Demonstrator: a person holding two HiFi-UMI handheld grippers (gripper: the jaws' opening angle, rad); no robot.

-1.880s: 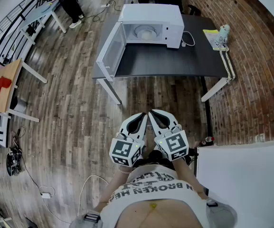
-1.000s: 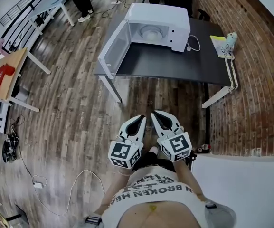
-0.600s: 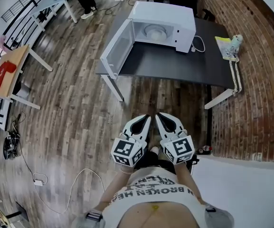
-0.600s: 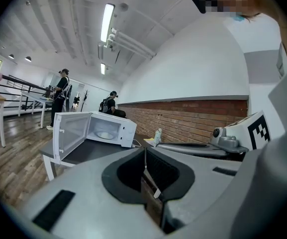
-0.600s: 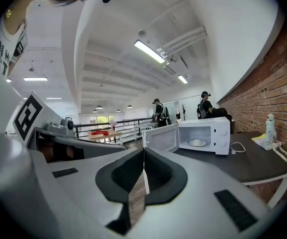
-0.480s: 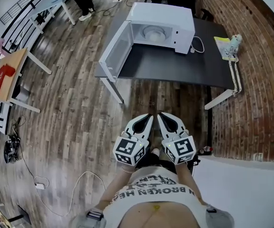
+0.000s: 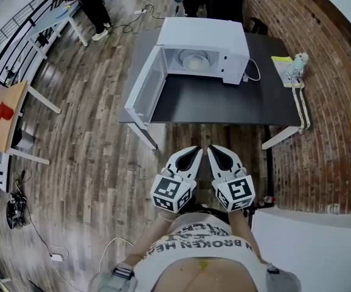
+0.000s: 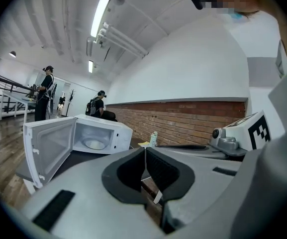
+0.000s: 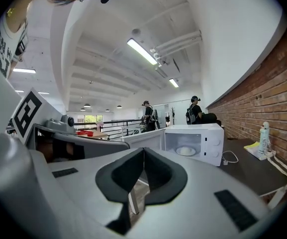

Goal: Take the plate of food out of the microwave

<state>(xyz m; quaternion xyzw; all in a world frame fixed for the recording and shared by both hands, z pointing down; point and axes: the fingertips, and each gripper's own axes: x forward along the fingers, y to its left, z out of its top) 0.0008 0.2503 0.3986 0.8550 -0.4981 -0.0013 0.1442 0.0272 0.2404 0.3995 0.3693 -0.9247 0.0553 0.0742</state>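
Plate of food (image 7: 194, 59) sits inside the microwave (image 7: 224, 35), in the middle of its chamber, straight ahead of both claws and well apart from them. The microwave door (image 7: 143, 90) hangs wide open, swung out toward the side of the left claw (image 7: 193, 152). The left claw has its two dark pads pressed together and holds nothing; in the left gripper view the microwave appears ahead and to the left of the closed tips. The right claw (image 7: 215, 151) is closed in the same way, with nothing between its pads, and in the right gripper view the plate appears ahead and a little to the right of the tips. Both claws are side by side, near each other, close in front of the person's body and above the wooden floor (image 7: 96, 151). The microwave stands on the far part of a dark counter (image 7: 224, 102), and the bare near part of this counter lies between the claws and the microwave. At the counter's end on the right claw's side lie a yellow flat thing (image 7: 281, 61) and a small pale object (image 7: 298, 59), well apart from the microwave.
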